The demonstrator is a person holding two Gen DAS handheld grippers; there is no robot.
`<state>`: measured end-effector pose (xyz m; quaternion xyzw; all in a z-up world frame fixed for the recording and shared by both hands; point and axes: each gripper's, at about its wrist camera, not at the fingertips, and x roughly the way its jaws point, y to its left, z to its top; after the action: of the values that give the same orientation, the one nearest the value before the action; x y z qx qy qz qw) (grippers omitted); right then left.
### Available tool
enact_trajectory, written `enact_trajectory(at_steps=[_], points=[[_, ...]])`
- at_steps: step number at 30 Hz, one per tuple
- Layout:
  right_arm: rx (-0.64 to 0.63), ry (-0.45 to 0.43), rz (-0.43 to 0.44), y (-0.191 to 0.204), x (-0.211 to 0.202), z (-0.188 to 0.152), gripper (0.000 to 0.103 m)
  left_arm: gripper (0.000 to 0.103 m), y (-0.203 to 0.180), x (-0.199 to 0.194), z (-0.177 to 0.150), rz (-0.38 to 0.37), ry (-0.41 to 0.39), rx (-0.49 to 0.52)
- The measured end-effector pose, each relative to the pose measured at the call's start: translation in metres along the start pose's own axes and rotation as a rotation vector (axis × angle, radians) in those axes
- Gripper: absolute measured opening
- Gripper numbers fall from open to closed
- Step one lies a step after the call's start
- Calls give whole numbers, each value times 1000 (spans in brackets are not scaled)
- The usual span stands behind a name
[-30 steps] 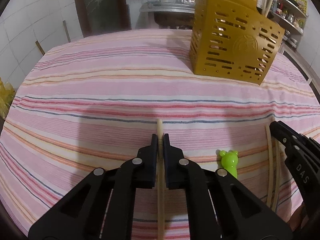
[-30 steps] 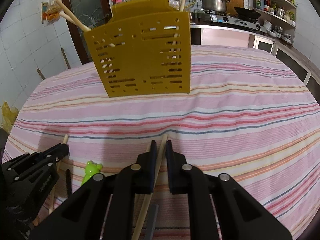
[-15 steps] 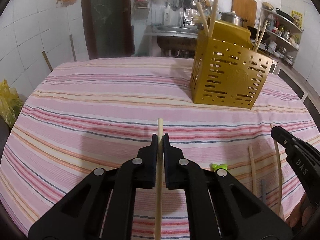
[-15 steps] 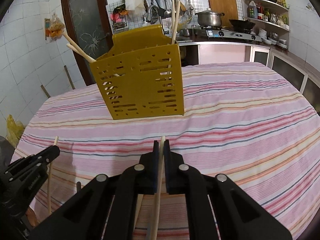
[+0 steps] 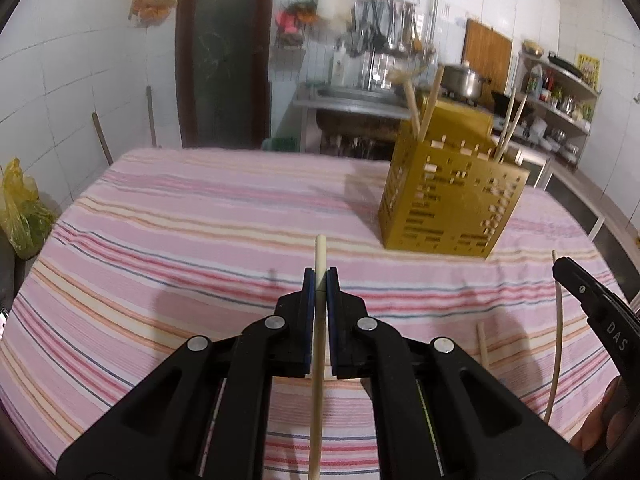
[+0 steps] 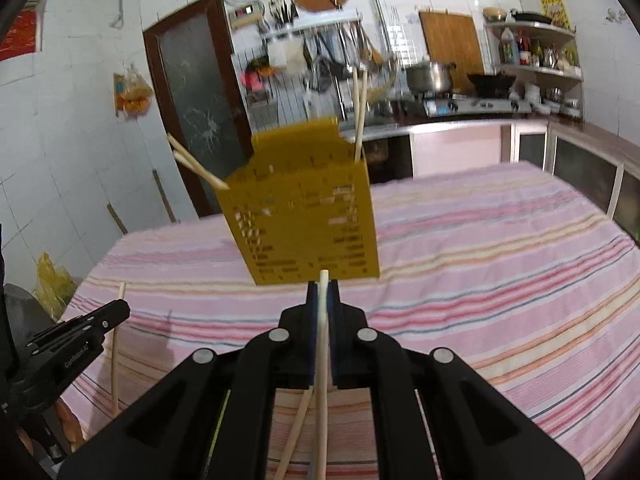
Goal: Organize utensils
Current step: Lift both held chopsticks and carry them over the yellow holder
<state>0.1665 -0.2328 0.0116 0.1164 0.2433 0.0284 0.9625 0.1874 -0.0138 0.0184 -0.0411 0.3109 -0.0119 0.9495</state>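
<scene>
My left gripper (image 5: pixel 319 280) is shut on a pale wooden chopstick (image 5: pixel 320 252) whose tip sticks out past the jaws, held above the striped tablecloth. My right gripper (image 6: pixel 323 294) is shut on another wooden chopstick (image 6: pixel 323 280). A yellow perforated utensil holder (image 5: pixel 448 200) stands on the table ahead and to the right of the left gripper; it also shows in the right wrist view (image 6: pixel 304 224), straight ahead. Several chopsticks stand in it. The right gripper shows at the edge of the left wrist view (image 5: pixel 592 304), the left gripper in the right wrist view (image 6: pixel 76 344).
A loose chopstick (image 5: pixel 483 346) lies on the pink striped tablecloth (image 5: pixel 200 220) near the front right; another (image 6: pixel 294 436) shows under the right gripper. A yellow plastic bag (image 5: pixel 20 212) hangs off the table's left. Kitchen counter and shelves stand behind.
Both grippers have lifted and tilted up with their chopsticks; the holder now looks farther away and lower. The green frog figure has dropped out of view.
</scene>
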Motion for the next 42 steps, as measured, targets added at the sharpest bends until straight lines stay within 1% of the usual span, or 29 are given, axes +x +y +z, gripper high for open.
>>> enact_trajectory(at_steps=[3, 5, 7, 11, 13, 15, 18, 22, 27, 30, 34, 38, 42], points=[[4, -58, 21, -1, -14, 4, 5, 4, 1, -18, 3, -16, -62, -2], [-2, -114, 44, -1, -26, 7, 5, 4, 0, -29, 4, -22, -102, 4], [-22, -162, 26, 2, -35, 8, 5, 4, 0, -40, 6, -31, -141, 5], [-42, -253, 23, 7, -55, 11, 5, 4, 1, -61, 8, -48, -224, -6], [-51, -287, 20, 8, -63, 13, 5, 4, -1, -69, 8, -49, -260, -1], [-63, -302, 16, 10, -68, 13, 5, 4, -4, -76, 7, -46, -296, 6], [-68, -312, 16, 11, -70, 14, 5, 4, -9, -83, 6, -42, -328, 22], [-77, -343, 6, 12, -78, 13, 5, 4, -13, -86, 5, -38, -346, 35], [-111, -389, -8, 22, -90, 20, 5, 4, -18, -96, 13, -44, -370, 40], [-126, -415, -5, 27, -98, 34, 5, 4, -23, -106, 26, -58, -397, 46], [-132, -455, 3, 30, -107, 66, 5, 4, -34, -119, 58, -104, -448, 36], [-154, -500, -6, 35, -110, 101, 5, 4, -48, -126, 96, -141, -533, 20], [-152, -534, -6, 36, -103, 137, 5, 4, -61, -122, 135, -198, -614, -26]])
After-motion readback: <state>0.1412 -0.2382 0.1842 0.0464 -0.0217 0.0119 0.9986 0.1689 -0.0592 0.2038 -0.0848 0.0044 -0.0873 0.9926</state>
